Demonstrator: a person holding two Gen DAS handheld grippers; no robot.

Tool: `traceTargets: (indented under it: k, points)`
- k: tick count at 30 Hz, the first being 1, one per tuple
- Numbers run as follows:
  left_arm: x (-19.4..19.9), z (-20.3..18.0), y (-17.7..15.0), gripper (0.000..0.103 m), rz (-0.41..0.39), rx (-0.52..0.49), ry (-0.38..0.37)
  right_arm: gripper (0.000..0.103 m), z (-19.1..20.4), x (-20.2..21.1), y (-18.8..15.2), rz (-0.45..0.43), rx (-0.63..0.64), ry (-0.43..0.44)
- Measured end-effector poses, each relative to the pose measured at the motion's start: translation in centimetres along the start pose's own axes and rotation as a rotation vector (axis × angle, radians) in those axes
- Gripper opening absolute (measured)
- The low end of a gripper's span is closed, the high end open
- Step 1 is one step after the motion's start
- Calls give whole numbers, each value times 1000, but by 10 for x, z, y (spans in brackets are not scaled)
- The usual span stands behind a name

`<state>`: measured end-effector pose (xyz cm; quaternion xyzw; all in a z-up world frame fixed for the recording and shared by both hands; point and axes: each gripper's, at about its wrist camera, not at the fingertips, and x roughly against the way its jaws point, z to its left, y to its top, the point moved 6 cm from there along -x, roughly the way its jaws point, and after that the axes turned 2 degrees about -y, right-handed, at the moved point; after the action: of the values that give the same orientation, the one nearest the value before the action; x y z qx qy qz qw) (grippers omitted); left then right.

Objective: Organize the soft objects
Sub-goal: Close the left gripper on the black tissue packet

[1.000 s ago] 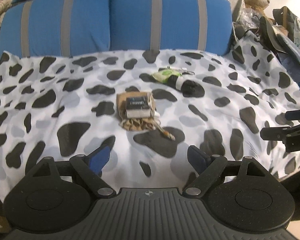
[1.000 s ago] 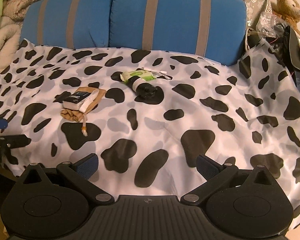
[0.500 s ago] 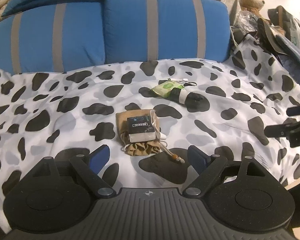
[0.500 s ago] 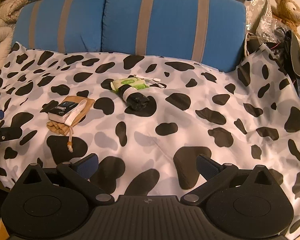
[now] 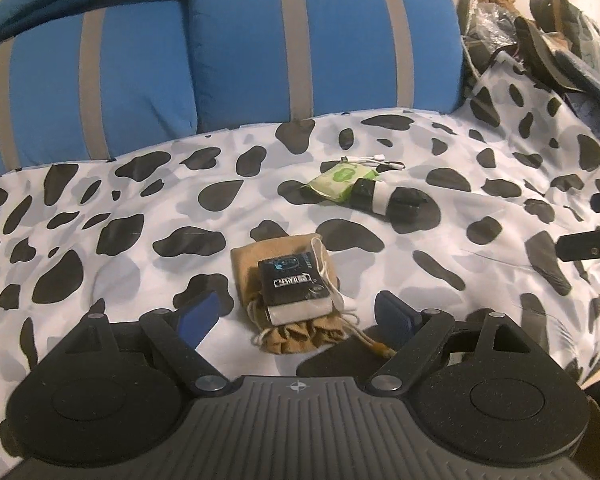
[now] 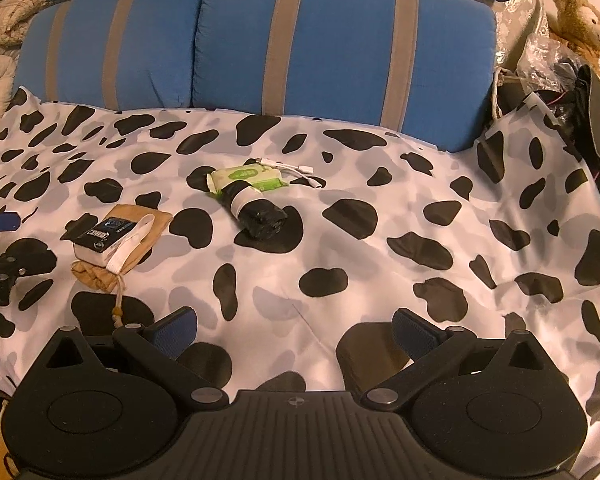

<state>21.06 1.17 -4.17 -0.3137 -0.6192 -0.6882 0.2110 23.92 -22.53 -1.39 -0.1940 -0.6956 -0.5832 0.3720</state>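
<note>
While both my grippers hang over the cow-spotted sheet [image 6: 380, 240], nothing sits between their fingers. My left gripper [image 5: 298, 316] stands wide, its fingers either side of the tan drawstring pouch [image 5: 288, 336], not touching it; a small dark box [image 5: 294, 286] lies on the pouch. My right gripper [image 6: 296, 334] is wide too, over bare sheet. Farther off, a black roll [image 6: 256, 212] rests against a green packet [image 6: 246, 176], near the blue cushions [image 6: 340, 40].

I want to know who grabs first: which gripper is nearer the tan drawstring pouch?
Left. The left gripper has the tan drawstring pouch just ahead between open fingers; the right gripper sits off to its side.
</note>
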Motion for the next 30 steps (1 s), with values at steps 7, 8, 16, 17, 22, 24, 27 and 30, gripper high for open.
traceTargets:
  k: [7,8,16,17,22,24,27,30]
  points:
    - [-28,3,7,85,32,-10,-10,103,3,-11,2,15,28,7]
    - [-32,3,8,85,38,-9,-9,103,3,-12,2,17,32,8]
    - [-66,12,10,69,111,17,-11,103,4,-20,5,27,47,16]
    - [-70,13,9,66,124,20,-14,103,3,-21,5,28,46,16]
    - [-84,12,3,56,180,28,-33,103,2,-24,5,36,42,14]
    - [-87,12,1,54,191,35,-35,103,2,-24,5,36,41,15]
    - [-86,14,2,51,196,42,-31,103,1,-24,4,35,43,15]
    - [-80,14,7,50,176,51,-34,103,0,-24,4,37,43,10]
